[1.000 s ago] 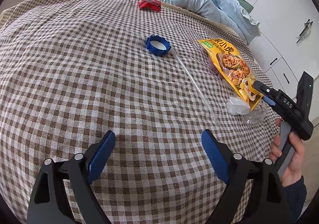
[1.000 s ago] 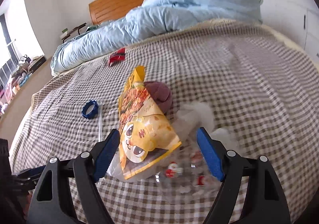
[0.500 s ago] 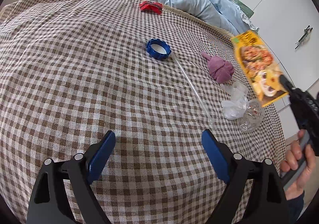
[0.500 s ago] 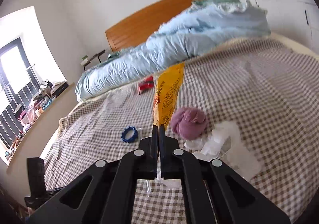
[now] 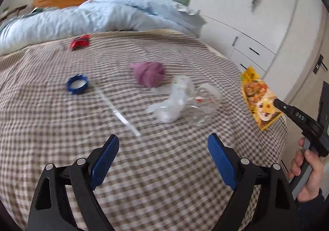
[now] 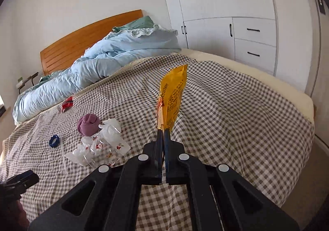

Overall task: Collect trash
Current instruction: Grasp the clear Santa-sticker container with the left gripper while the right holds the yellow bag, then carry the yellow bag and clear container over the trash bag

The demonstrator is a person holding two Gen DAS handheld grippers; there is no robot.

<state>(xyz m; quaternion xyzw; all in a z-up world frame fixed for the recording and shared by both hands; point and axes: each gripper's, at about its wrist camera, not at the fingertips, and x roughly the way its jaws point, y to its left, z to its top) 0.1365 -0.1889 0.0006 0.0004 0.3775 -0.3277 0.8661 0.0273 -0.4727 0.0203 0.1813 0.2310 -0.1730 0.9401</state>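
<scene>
Already the yellow snack packet (image 6: 172, 95) is off the bed, pinched at its lower edge in the clenched right gripper (image 6: 163, 138).

Held upright, it hangs above the checked bedspread (image 6: 226, 107), near the bed's side edge. Left on the cover are crumpled clear plastic (image 5: 174, 101), a purple cloth ball (image 5: 149, 73), a blue ring (image 5: 77, 86), a clear straw (image 5: 119, 113) and a red wrapper (image 5: 80, 41). Over bare cloth, the left gripper (image 5: 162, 159) gapes wide with nothing between its blue pads (image 5: 104, 161).
</scene>
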